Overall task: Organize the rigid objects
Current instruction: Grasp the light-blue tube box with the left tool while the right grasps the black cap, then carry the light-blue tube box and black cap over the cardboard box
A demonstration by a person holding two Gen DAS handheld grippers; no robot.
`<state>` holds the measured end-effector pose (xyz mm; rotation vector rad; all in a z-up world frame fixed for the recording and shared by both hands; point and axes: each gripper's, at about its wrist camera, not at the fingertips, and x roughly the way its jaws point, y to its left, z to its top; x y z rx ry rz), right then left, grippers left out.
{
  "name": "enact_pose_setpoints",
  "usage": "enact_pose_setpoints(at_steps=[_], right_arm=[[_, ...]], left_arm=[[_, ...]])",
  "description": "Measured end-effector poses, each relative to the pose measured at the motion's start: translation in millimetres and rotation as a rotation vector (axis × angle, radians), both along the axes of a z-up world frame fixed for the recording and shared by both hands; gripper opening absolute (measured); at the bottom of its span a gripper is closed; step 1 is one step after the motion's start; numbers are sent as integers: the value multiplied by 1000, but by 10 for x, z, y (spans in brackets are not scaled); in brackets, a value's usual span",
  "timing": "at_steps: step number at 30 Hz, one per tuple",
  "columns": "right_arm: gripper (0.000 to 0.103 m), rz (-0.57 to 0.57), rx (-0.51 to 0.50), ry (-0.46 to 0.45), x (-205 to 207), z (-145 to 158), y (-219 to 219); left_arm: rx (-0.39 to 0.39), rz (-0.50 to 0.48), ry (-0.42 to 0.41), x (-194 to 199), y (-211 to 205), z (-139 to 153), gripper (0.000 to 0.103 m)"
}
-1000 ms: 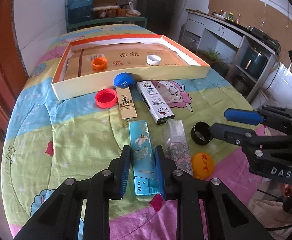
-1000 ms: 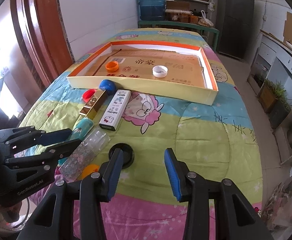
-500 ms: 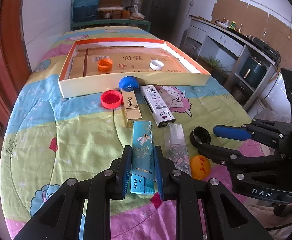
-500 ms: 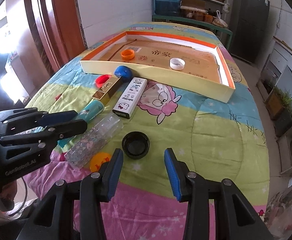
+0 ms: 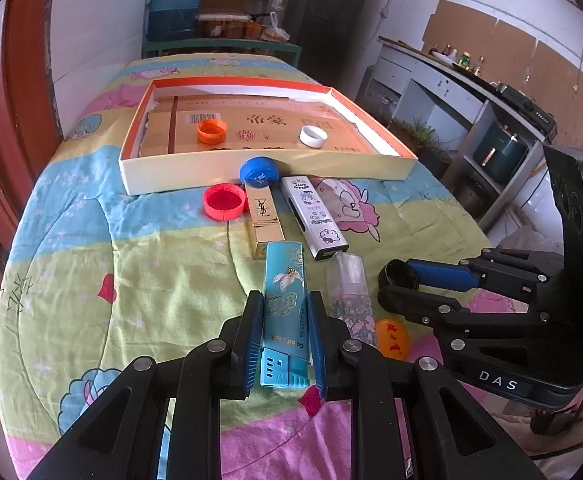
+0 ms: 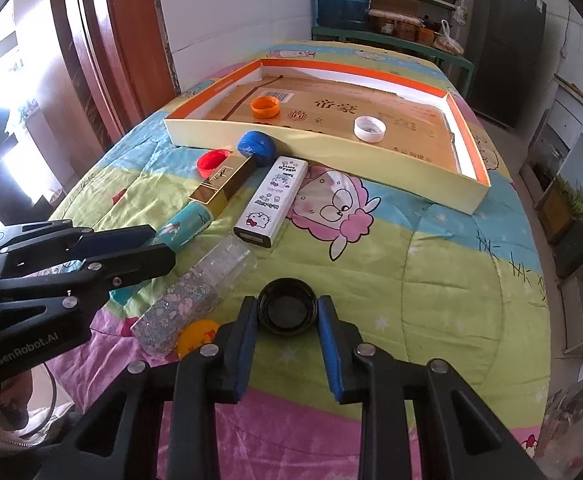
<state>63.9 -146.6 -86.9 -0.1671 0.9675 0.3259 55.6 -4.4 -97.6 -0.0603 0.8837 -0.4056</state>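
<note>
The teal box (image 5: 283, 304) is long and flat, printed with a bird and clouds, and lies on the quilt (image 5: 163, 280) near its front edge. The left gripper (image 5: 284, 320) clamps it, a blue pad on each long side. The black cap (image 6: 287, 311) is round and open-side up; the right gripper (image 6: 287, 320) has just been closing and its pads now press the cap's two sides.

Caps number six: black, yellow (image 5: 392, 338), red (image 5: 224, 201), blue (image 5: 258, 169), plus orange (image 5: 211, 131) and white (image 5: 313, 136) inside the tray (image 5: 251, 174). Boxes number three: teal, gold (image 5: 264, 224), white (image 5: 314, 218). One clear glitter bottle (image 5: 349, 296) lies between the teal box and the black cap.

The blue cap leans against the tray's front wall. Most of the tray floor is bare, and bare quilt lies right of the black cap.
</note>
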Motion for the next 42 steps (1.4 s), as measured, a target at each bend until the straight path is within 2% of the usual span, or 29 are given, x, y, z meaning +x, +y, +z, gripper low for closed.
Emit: enact_pose_setpoints(at_steps=[8,19,42], right_arm=[[30,-14,18,-29,-11,97,-52],[30,-20,34,-37,-22,148,-81],[30,-10,44,-93,210,379,-100]], left_arm=[[-15,4,-15,-36,19,89,22],[-11,41,-86,-92,155,416,22],[5,81,-104,151,228,602,22]])
